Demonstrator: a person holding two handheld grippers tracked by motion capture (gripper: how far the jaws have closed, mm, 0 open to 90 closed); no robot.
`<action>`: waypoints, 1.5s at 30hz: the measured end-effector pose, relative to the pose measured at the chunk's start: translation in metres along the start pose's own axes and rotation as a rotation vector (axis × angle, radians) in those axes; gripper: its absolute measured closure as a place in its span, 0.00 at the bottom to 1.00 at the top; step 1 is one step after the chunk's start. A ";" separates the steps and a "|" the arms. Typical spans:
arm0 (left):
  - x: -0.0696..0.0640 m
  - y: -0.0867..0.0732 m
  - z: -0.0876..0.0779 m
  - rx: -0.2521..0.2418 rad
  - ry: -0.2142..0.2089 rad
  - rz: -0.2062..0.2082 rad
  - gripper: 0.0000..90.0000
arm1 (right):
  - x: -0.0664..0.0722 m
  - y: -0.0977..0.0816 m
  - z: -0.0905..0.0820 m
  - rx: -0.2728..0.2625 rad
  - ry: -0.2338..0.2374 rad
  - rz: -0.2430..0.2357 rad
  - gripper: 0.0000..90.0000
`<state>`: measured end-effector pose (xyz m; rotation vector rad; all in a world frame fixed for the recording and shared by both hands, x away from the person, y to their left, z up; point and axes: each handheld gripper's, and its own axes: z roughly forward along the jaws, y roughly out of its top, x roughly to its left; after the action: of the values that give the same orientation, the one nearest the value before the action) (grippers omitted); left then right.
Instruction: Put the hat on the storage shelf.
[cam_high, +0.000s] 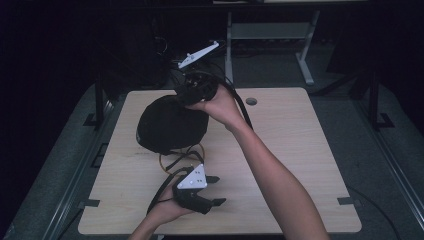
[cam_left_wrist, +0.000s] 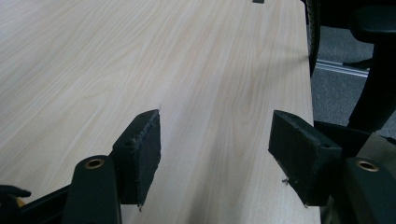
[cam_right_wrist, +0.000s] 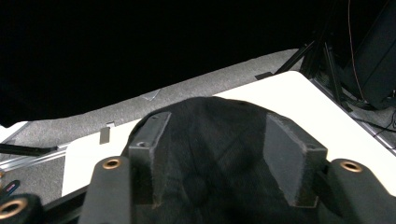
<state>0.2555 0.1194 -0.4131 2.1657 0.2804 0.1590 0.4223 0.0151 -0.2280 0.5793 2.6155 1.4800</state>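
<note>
On the light wooden table (cam_high: 300, 165), a rounded black fabric object (cam_high: 170, 127), shaped like a cap or soft pouch, rests left of centre toward the far edge. Looped orange and black cable (cam_high: 177, 160) lies on the tabletop just in front of it.

Right gripper (cam_high: 192, 92): held by the person's right hand (cam_high: 220, 102), whose forearm reaches diagonally across the table from the near edge. The gripper meets the upper far side of the black fabric object. In the right gripper view its jaws stand apart, with the black fabric object (cam_right_wrist: 215, 154) bulging up between them; whether the pads actually press the cloth cannot be told. A white three-cornered plate (cam_high: 198, 54) rises above this gripper, toward the dark background.

Left gripper (cam_high: 216, 190): held low near the front edge of the table by the left hand (cam_high: 167, 210), pointing toward the person's right, with its grey three-cornered plate (cam_high: 193, 178) on top. In the left gripper view the jaws are spread wide over bare wood grain (cam_left_wrist: 140, 70), holding nothing.

A round grommet hole (cam_high: 251, 101) marks the far side of the tabletop. Grey carpet (cam_high: 360, 130) and dark stand legs surround the table.
</note>
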 end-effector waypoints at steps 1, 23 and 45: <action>0.000 0.000 0.000 0.000 0.000 0.000 0.37 | 0.000 0.000 0.000 0.000 0.000 0.000 0.45; 0.000 -0.001 0.000 0.004 0.012 -0.011 0.36 | -0.006 -0.027 -0.049 -0.048 -0.043 0.021 0.35; 0.001 -0.003 0.001 0.005 0.016 -0.022 0.35 | -0.012 -0.058 -0.074 -0.030 -0.054 0.043 0.30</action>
<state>0.2560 0.1202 -0.4166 2.1663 0.3141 0.1631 0.3984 -0.0760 -0.2392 0.6674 2.5514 1.4914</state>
